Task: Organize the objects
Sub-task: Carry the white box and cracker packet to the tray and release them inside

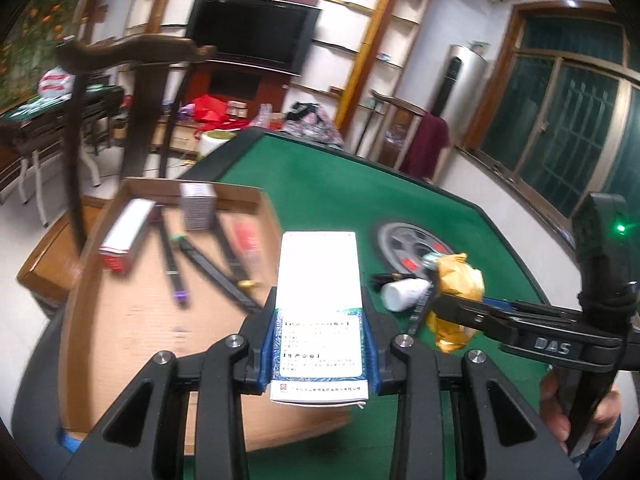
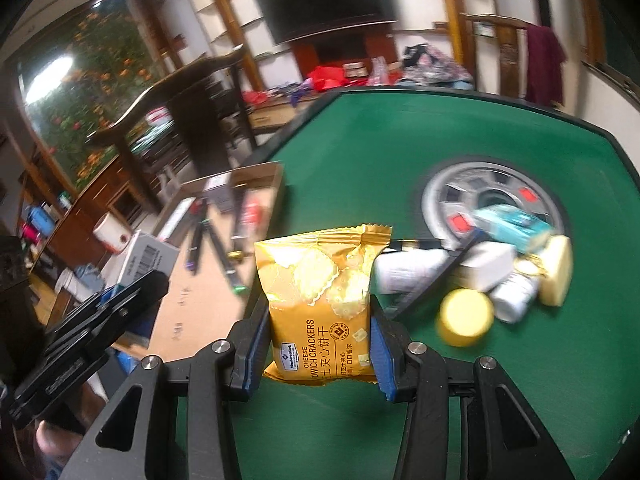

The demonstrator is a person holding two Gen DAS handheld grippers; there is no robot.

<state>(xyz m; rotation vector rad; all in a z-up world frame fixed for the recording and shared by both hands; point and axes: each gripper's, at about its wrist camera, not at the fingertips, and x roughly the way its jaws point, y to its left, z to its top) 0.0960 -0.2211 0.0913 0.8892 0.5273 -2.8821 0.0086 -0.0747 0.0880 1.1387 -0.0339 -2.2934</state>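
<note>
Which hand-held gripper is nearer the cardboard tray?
Left. The left hand-held gripper, clamping a white medicine box, overhangs the cardboard tray edge; the right hand-held gripper, clamping cheese crackers, hangs over green felt beside it.

- Cardboard tray (image 1: 132,320) smears with blur in the left wrist view; the red-and-white box (image 1: 124,236), grey box (image 1: 198,210) and dark sticks (image 1: 216,264) inside it show no readable print.
- White medicine box (image 1: 320,308): its small text is too soft to read, and blue pads (image 1: 267,350) cover its lower sides.
- Cracker packet (image 2: 320,304): the pads hide both lower edges, clipping "SANDWICH".
- Far right pile is blurred: yellow cap (image 2: 466,316), white bottle (image 2: 412,270) and teal box (image 2: 512,226) have unreadable labels.
- A hand (image 1: 560,408) is cut off at the right edge.
</note>
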